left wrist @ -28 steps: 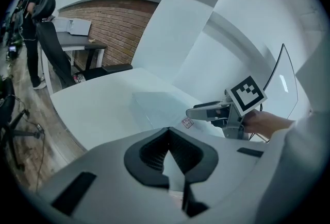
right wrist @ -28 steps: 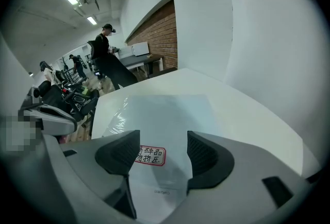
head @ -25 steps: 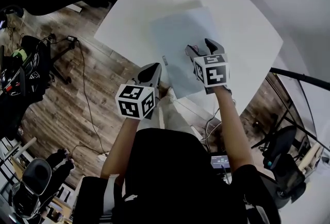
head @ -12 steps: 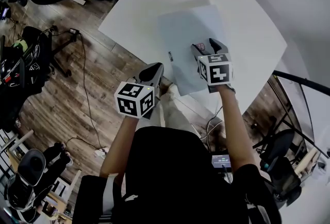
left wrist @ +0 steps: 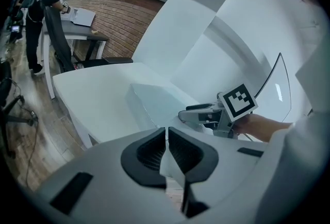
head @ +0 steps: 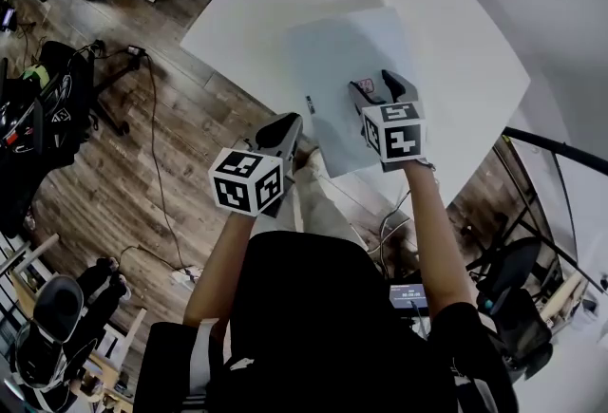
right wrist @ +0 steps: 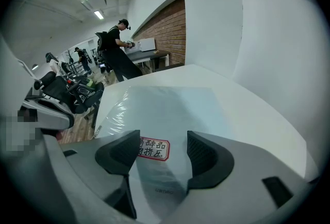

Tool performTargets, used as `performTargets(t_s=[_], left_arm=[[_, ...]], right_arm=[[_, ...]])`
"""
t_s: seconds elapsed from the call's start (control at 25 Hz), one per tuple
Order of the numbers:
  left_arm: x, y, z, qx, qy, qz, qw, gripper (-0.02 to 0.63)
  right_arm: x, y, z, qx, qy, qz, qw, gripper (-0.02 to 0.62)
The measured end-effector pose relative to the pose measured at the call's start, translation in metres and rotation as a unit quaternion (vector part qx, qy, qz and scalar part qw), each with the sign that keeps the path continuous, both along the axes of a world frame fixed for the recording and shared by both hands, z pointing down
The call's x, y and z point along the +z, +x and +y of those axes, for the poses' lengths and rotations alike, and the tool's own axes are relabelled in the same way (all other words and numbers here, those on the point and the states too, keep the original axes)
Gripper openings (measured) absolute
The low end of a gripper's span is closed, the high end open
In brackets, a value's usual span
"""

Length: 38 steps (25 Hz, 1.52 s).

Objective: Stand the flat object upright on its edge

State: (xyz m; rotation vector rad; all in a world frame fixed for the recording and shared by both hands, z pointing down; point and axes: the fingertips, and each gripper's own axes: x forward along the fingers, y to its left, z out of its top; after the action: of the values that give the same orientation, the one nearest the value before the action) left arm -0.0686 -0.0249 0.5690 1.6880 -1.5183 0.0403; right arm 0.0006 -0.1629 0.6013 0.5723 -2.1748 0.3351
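The flat object [head: 337, 60] is a pale blue-grey slab in clear plastic wrap, lying flat on the white table [head: 456, 31]. A red-edged sticker [right wrist: 153, 149] sits near its near end. My right gripper [head: 374, 86] is open over that end, its jaws on either side of the sticker [head: 366, 85]. Nothing is gripped, and the right gripper view [right wrist: 163, 148] shows the slab [right wrist: 170, 109] stretching away ahead. My left gripper [head: 281, 129] is shut and empty, just off the table's near-left edge. From the left gripper view [left wrist: 166, 138] the slab [left wrist: 154, 102] and right gripper [left wrist: 198, 115] lie ahead.
Wooden floor with cables [head: 157, 164] and office chairs [head: 47, 107] lies left of the table. A black pole [head: 556, 143] crosses at the right. A person [right wrist: 118, 53] stands at a far desk by a brick wall [right wrist: 165, 32].
Only the head view has shifted slightly. Both grippers and the slab keep their places.
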Motion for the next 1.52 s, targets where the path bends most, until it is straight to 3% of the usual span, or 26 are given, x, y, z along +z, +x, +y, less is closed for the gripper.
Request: performTargets(t_s=[0.2, 0.84, 1.28, 1.52], left_arm=[[0.007, -0.003, 0.009, 0.004, -0.012, -0.013, 0.9998, 0.012], [0.025, 0.0, 0.028, -0.032, -0.012, 0.021, 0.9992, 0.015], [0.042, 0.005, 0.049, -0.055, -0.001, 0.099, 0.9935, 0.175], [0.054, 0.011, 0.052, -0.056, -0.008, 0.139, 0.9887, 0.215]], right_arm=[[0.002, -0.002, 0.017, -0.027, 0.001, -0.001, 1.0, 0.279], [0.005, 0.004, 0.053, -0.072, 0.013, -0.009, 0.997, 0.279], [0.007, 0.011, 0.076, -0.09, 0.023, -0.006, 0.996, 0.279], [0.007, 0.016, 0.088, -0.094, 0.021, -0.004, 0.995, 0.278]])
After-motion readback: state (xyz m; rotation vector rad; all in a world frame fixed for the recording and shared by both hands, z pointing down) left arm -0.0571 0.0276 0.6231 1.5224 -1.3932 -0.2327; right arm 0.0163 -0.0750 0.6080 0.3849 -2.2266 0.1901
